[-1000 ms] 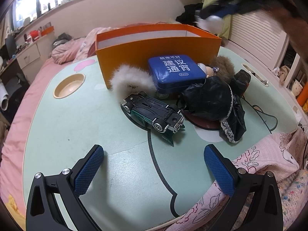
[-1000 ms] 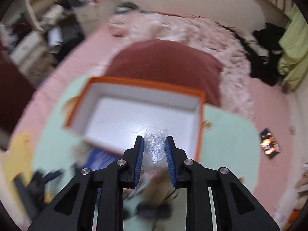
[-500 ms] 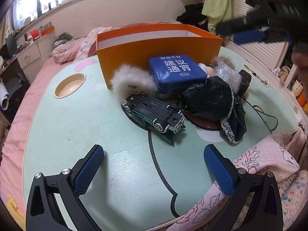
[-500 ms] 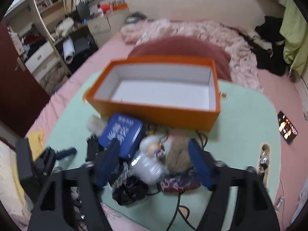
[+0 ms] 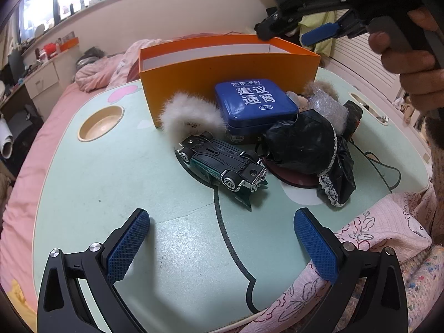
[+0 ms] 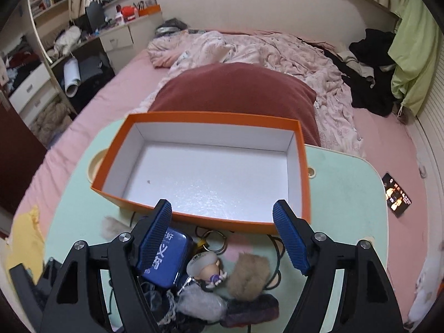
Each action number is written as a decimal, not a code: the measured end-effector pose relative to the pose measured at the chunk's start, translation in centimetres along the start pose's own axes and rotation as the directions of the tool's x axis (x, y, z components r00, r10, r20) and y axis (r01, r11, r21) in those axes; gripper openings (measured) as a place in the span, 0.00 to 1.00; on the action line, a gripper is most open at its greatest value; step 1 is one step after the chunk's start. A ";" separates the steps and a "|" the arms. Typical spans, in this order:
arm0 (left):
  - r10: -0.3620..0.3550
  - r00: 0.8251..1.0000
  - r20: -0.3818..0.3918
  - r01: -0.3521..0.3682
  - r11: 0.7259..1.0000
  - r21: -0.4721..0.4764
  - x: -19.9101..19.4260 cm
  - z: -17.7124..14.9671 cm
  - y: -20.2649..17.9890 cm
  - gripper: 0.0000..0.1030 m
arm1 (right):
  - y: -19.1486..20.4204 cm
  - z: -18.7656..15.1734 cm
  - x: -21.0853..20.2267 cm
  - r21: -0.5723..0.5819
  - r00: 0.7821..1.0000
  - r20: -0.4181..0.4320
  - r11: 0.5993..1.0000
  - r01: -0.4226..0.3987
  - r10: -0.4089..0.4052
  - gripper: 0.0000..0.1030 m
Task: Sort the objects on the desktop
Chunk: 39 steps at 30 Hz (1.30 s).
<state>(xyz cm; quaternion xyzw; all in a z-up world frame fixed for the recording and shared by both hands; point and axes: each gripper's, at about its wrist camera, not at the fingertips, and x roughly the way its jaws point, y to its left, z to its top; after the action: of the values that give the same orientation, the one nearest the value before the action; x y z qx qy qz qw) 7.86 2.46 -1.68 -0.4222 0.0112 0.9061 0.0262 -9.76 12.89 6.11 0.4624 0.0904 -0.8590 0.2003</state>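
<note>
An empty orange box (image 5: 227,66) (image 6: 302,166) stands at the back of the pale green table (image 5: 111,194). In front of it lie a blue tin (image 5: 255,100) (image 6: 169,263), a white fur puff (image 5: 191,116), an upturned toy car (image 5: 222,163), a black lace-edged cloth (image 5: 302,144), a clear plastic wad (image 5: 324,105) (image 6: 199,305), a small figure (image 6: 205,266) and a brown fur puff (image 6: 247,277). My right gripper (image 6: 222,238) (image 5: 291,33) hangs open and empty above the box's near wall. Low over the table's front, my left gripper (image 5: 222,244) is open and empty.
A round cup recess (image 5: 100,123) is sunk into the table at left. A dark cable (image 5: 383,166) trails off to the right. A pink quilt (image 5: 388,236) laps the front right edge. A phone (image 6: 396,195) lies on the bed beyond the table.
The right gripper, shut on the clear plastic wad over the box a second ago, has opened. The wad now lies on the pile outside the box. The left gripper has not moved.
</note>
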 end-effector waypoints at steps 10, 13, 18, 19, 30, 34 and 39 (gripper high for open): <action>-0.001 1.000 0.000 0.001 1.000 0.000 0.0 0.0 0.0 1.00 | 0.6 -0.9 0.6 -0.034 1.000 -0.009 0.999 0.028 -0.029 0.73; -0.001 1.000 0.000 0.001 1.000 0.001 0.0 0.0 0.0 1.00 | 0.5 -1.4 0.0 -0.032 1.000 -0.004 0.999 0.014 -0.015 0.73; 0.000 1.000 0.001 0.000 1.000 0.000 0.1 0.0 -0.1 1.00 | 0.6 -3.5 -4.2 -0.027 0.991 0.113 0.997 -0.070 0.073 0.73; 0.000 1.000 0.001 0.000 1.000 -0.001 0.1 0.0 -0.1 1.00 | 0.6 -4.4 -5.2 -0.038 0.985 0.143 0.996 -0.087 0.091 0.73; -0.001 1.000 0.001 0.001 1.000 0.000 0.1 0.1 0.0 1.00 | -1.5 -15.7 -3.7 -0.062 0.995 0.098 0.998 -0.026 0.032 0.73; -0.001 1.000 0.001 0.001 1.000 0.001 0.1 0.0 0.0 1.00 | -2.9 -16.7 -1.8 -0.017 0.996 0.084 1.000 0.017 -0.015 0.73; 0.002 1.000 0.003 -0.002 1.000 -0.003 0.1 0.1 0.2 1.00 | -2.4 -17.5 -1.5 0.000 0.983 0.169 0.997 0.073 -0.072 0.94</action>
<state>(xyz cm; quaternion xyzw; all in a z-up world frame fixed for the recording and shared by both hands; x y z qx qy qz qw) 7.73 2.23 -1.68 -0.4208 0.0102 0.9067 0.0246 3.16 21.40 -2.45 0.3837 0.0926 -0.9015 0.1774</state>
